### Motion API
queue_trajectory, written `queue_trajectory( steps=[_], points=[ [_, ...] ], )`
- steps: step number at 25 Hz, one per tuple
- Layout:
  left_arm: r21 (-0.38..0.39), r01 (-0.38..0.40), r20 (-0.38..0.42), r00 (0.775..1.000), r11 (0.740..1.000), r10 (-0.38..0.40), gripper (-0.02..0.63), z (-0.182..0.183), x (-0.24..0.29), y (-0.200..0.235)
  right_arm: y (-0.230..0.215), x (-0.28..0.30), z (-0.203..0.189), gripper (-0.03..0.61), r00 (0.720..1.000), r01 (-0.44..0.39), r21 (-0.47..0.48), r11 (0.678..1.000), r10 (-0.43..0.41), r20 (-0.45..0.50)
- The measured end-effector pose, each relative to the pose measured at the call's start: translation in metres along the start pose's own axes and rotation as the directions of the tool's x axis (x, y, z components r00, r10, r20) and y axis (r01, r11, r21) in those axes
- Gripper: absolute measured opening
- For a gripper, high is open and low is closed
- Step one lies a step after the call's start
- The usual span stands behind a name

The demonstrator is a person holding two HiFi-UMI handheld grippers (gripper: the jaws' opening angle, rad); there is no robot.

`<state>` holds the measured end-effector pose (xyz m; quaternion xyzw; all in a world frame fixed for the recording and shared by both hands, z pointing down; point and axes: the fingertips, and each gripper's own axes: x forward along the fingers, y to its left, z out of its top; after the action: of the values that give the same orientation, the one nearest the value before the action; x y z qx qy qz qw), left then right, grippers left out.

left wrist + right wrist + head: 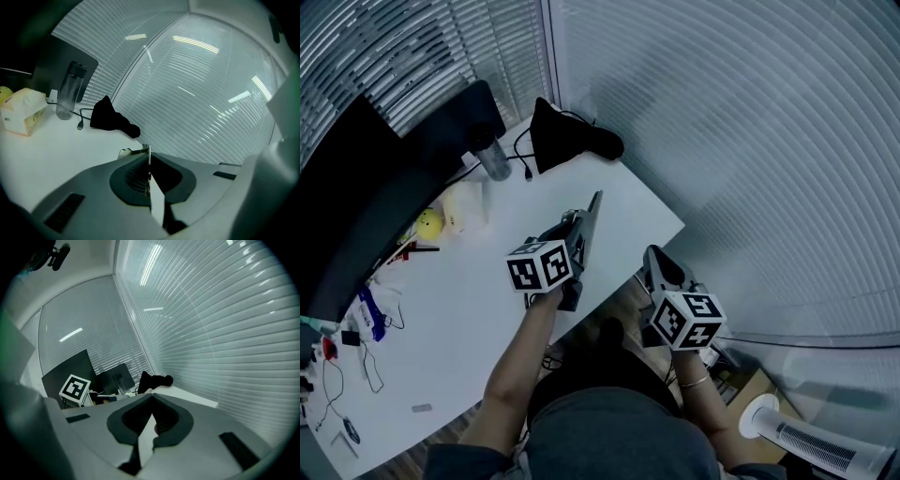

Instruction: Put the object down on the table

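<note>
**Q:** So, head view, first entry?

**A:** Left gripper (576, 228): jaws clamped on a thin flat object (594, 208), held on edge over the worktop (487, 309) near its border. Right gripper (659, 265): off the worktop. Step, as judged: object not yet down. Next: lower it flat, then release.

**Q:** Left gripper view?

**A:** Object edge-on, pinched between the jaws. Tissue box (21, 117), bottle (70, 91): print unreadable.

**Q:** Right gripper view?

**A:** Jaws together, nothing held. Marker cube (75, 389): square pattern only, no words.

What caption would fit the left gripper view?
Left gripper shut on a thin sheet, white table ahead.
</note>
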<state>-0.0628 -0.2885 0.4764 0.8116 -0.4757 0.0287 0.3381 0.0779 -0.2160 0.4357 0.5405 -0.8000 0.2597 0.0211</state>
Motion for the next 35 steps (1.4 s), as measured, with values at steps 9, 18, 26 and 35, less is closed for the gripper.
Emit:
queue_trajectory(
  steps=[9,18,26,35],
  points=[
    [-0.062,-0.026,-0.003,1.000,0.998,0.026,0.023,0.008,0.040,0.009,-0.016,0.014,0.008,0.005,1.000,-0.009,0.001,1.000,0.009,-0.020],
    [-0.112,-0.055,-0.005,0.998,0.992,0.055,0.023,0.012,0.077,0.022,-0.040,0.017,0.015,0.005,1.000,0.007,0.016,1.000,-0.007,-0.023],
    [-0.168,-0.092,-0.007,0.996,0.981,0.093,0.023,0.012,0.099,0.035,-0.062,0.013,0.017,0.005,0.999,0.030,0.035,0.999,-0.029,-0.024],
    [-0.218,-0.111,-0.011,0.994,0.970,0.111,0.023,0.016,0.117,0.045,-0.072,0.015,0.017,0.005,0.999,0.039,0.043,0.998,-0.037,-0.031]
  ],
)
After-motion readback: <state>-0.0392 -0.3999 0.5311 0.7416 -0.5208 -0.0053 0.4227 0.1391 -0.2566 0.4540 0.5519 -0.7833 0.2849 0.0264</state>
